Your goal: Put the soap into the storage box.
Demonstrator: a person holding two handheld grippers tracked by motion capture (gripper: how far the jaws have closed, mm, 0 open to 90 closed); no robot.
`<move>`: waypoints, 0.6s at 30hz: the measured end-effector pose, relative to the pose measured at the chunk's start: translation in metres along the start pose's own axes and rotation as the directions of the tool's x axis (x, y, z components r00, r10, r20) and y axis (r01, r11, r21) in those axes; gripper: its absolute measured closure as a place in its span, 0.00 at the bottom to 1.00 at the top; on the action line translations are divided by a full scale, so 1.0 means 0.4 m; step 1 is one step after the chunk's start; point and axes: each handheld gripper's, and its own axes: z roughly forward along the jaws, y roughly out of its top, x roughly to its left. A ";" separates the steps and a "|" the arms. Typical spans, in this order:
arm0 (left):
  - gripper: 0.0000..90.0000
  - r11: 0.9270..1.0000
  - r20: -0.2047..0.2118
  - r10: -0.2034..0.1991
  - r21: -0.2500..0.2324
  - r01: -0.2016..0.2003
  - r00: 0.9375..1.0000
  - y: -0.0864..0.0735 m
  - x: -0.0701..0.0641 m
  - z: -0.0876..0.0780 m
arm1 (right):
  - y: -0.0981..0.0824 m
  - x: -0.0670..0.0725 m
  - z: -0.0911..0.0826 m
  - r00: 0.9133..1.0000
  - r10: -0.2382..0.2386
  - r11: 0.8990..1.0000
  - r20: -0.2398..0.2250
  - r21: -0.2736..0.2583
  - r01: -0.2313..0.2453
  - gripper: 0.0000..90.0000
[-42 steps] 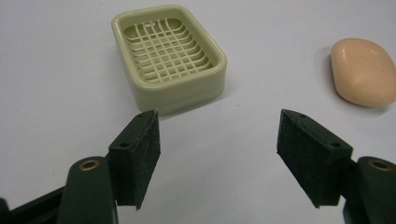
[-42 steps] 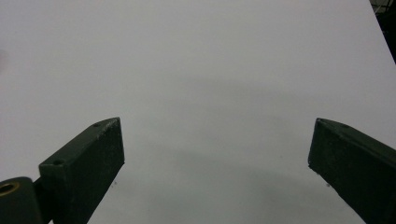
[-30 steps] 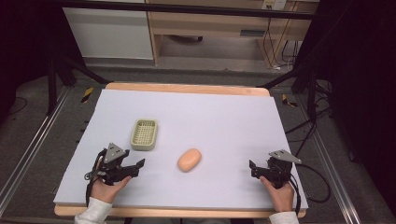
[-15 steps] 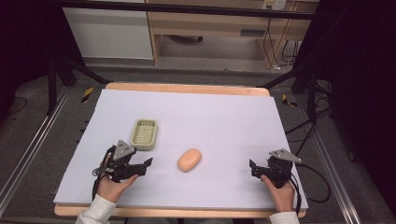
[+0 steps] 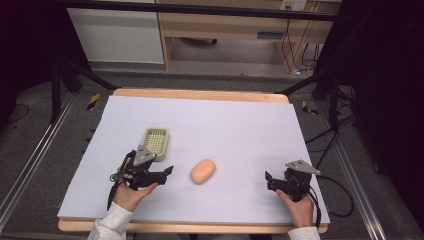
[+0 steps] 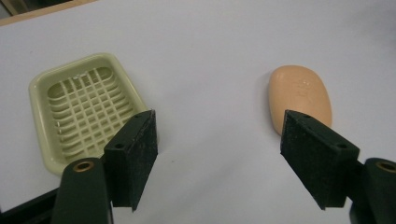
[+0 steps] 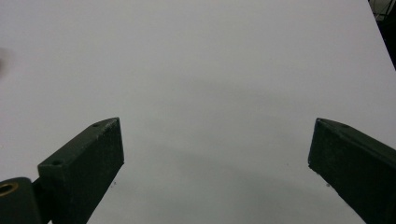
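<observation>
Surface: your table (image 5: 200, 95) has a wooden edge and is covered by a pale lavender-white sheet (image 5: 235, 130); grey floor, metal rails and dark stands surround it, with wooden furniture and loose cables behind.

Soap: the peach-coloured oval soap bar (image 5: 202, 171) lies flat on the sheet, a little left of centre and toward your side. In the left gripper view it sits ahead and to the right, partly hidden behind the right-hand jaw (image 6: 299, 95).

Soap dish: the pale green soap dish (image 5: 155, 143) with a gridded bottom rests flat on the sheet, beyond and to the left of the soap, apart from it. In the left gripper view it lies ahead on the left, its near corner behind the left-hand jaw (image 6: 81, 109).

Left gripper: your left gripper (image 5: 167, 171) is low over the sheet, just on your side of the dish, pointing right toward the soap. Its jaws stand wide apart and hold nothing; bare sheet shows between the pads (image 6: 137, 154). The soap is near the tips but not touching them.

Right gripper: your right gripper (image 5: 269, 181) sits near the front right of the sheet, well apart from the soap, pointing left. Its jaws are spread wide with bare sheet between them, gripping nothing.

Hands: your left hand (image 5: 131, 192) and right hand (image 5: 299, 205) grip the handles from the near edge, light sleeves at the wrists.
</observation>
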 end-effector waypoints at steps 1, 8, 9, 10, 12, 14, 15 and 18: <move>0.30 1.000 0.003 0.008 0.002 -0.008 1.000 0.003 -0.002 0.002 | 0.000 0.000 0.000 1.000 0.000 1.000 0.001 0.001 0.000 0.04; 0.30 1.000 0.021 0.025 0.010 -0.026 0.999 0.020 -0.025 0.018 | 0.001 0.004 0.001 1.000 0.003 1.000 -0.001 0.000 -0.003 0.04; 0.30 0.999 0.024 0.036 0.016 -0.036 0.999 0.023 -0.026 0.020 | 0.001 0.004 0.001 1.000 0.003 1.000 -0.001 0.000 -0.003 0.04; 0.30 0.999 0.028 0.032 0.012 -0.033 0.999 0.025 -0.030 0.023 | 0.001 0.004 0.001 1.000 0.001 1.000 -0.001 -0.001 -0.001 0.04; 0.30 0.999 0.033 0.040 0.018 -0.040 0.999 0.031 -0.034 0.028 | 0.001 0.004 0.001 1.000 -0.001 1.000 0.000 -0.002 0.001 0.04; 0.30 0.999 0.037 0.042 0.019 -0.043 0.998 0.036 -0.039 0.033 | 0.001 0.004 0.001 1.000 0.000 1.000 -0.001 -0.002 0.000 0.04; 0.30 0.999 0.037 0.042 0.019 -0.043 0.998 0.036 -0.039 0.033 | 0.001 0.004 0.002 1.000 0.000 1.000 -0.002 -0.002 0.000 0.04; 0.30 0.999 0.048 0.038 0.022 -0.039 0.998 0.045 -0.049 0.044 | 0.001 0.004 0.002 1.000 0.001 1.000 -0.006 0.001 -0.001 0.04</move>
